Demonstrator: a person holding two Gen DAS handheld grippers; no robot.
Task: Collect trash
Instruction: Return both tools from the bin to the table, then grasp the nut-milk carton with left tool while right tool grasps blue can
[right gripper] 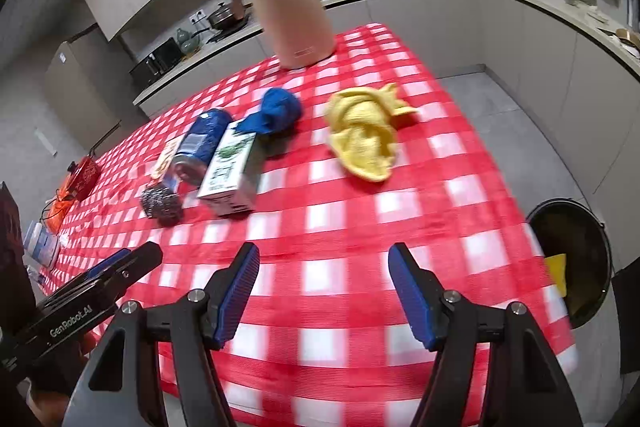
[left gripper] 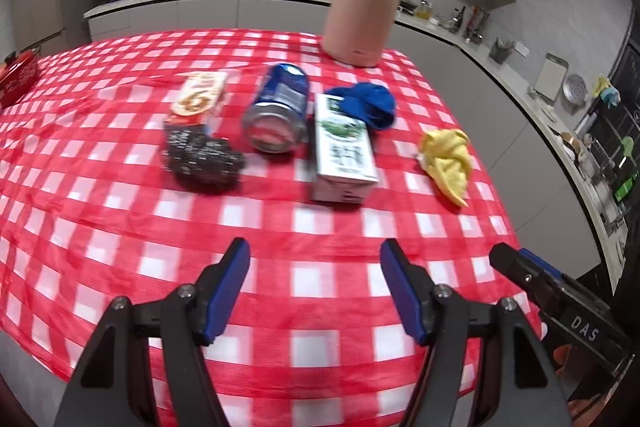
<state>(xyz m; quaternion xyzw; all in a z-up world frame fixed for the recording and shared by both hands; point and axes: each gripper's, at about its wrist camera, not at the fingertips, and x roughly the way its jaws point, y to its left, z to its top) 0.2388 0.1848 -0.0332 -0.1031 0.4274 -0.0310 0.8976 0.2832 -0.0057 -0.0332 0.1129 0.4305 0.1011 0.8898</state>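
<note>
Nearest the cameras, the left gripper (left gripper: 315,255) and the right gripper (right gripper: 324,259) hang side by side over the near edge of the checked cloth (left gripper: 280,239), each with its jaws apart and nothing between the blue pads. Neither touches anything. Off the right corner of the table, on the floor, stands a dark bin (right gripper: 576,259) with something yellow already in it; that is most likely where the trash belongs. Further in lies a row of litter: a steel scourer (left gripper: 202,161) to the left, a small snack pack (left gripper: 200,97) just behind it, a blue can (left gripper: 276,113) on its side with its base toward the left camera, and a carton (left gripper: 343,151) lying flat just right of the can. A blue rag (left gripper: 366,105) sits against the carton's far end, and a yellow rag (right gripper: 366,133) lies apart, on the right. At the far edge stands a pink jug (left gripper: 362,3), upright, which looks like no trash. The step in hand seems to be the reach for a first piece. The yellow rag is the natural pick for the right gripper, being nearest the bin and clear of its neighbours: come down over its bunched middle and pinch a thick fold, not a loose corner. For the left, the carton or can would suit; take the can across its body, since it may roll.
</note>
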